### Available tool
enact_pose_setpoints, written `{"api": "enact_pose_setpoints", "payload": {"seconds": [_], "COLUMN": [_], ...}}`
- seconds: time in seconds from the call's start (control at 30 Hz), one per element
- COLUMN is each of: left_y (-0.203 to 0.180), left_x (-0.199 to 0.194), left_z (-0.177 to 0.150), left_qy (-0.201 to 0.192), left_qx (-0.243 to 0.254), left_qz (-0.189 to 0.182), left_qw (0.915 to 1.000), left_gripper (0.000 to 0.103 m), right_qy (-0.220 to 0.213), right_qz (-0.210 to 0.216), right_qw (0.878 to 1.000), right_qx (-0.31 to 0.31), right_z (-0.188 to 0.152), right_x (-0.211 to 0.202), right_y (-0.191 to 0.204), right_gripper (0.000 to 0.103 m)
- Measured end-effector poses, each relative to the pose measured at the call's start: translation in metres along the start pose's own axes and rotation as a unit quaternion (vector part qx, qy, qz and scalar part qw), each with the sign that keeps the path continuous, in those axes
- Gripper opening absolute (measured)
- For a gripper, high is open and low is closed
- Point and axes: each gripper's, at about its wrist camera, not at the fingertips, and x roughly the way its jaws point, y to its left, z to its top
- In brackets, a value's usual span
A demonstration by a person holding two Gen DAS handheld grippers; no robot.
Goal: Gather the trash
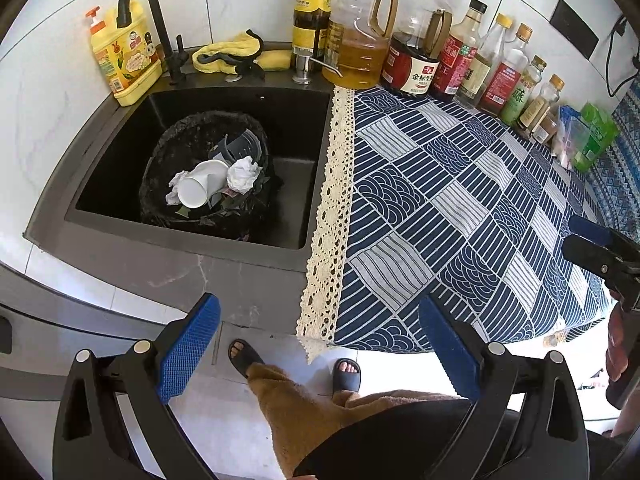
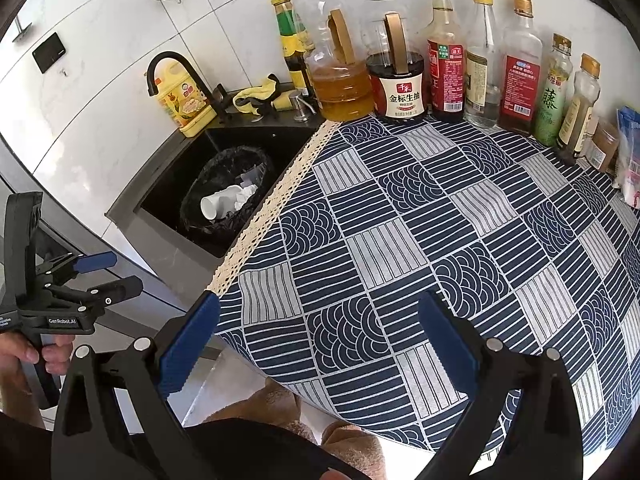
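A bin lined with a black bag (image 1: pixel 168 152) stands inside the dark sink (image 1: pixel 296 152). In it lie a white paper cup (image 1: pixel 200 188), crumpled white tissues (image 1: pixel 244 174) and a grey plastic piece. My left gripper (image 1: pixel 318 320) is open and empty, held above the counter's front edge, near and right of the bin. In the right wrist view the bin (image 2: pixel 208 176) and cup (image 2: pixel 216 204) sit far left. My right gripper (image 2: pixel 320 320) is open and empty over the blue patterned tablecloth (image 2: pixel 400 240). The left gripper (image 2: pixel 116 274) shows there at the left, in a hand.
Oil and sauce bottles (image 2: pixel 396 80) line the back wall. A yellow dish-soap bottle (image 1: pixel 120 56), black faucet (image 1: pixel 136 4) and yellow cloth (image 1: pixel 232 54) sit behind the sink. Packets (image 1: pixel 592 136) lie far right. The person's feet in slippers (image 1: pixel 244 356) are below.
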Motion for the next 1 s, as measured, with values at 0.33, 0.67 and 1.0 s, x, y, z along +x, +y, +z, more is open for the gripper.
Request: {"api": "enact_pose_setpoints", "payload": {"seconds": [0.33,0.67,1.0], "left_y": [0.0022,0.0018,0.0022], "left_x": [0.0034,0.0050,0.0021], "left_z": [0.0015,0.0008,0.0021], "left_qy": [0.009,0.011,0.007], "left_qx": [-0.010,-0.009,-0.008], "left_qz": [-0.008,-0.009,-0.010], "left_qw": [0.9999,0.9999,0.9999], "left_gripper": [0.096,0.096,0.096], "right_qy": [0.002,0.008,0.005], "right_qz": [0.002,0.004,0.006], "right_qw": [1.000,1.000,1.000], "right_qx": [0.006,0.014,0.017], "right_z": [0.0016,0.0011,0.0010], "right_x": [0.0010,0.0035,0.0039], "right_y": [-0.0009,-0.0033,-0.0013], "right_gripper": [0.098,0.098,0.098]}}
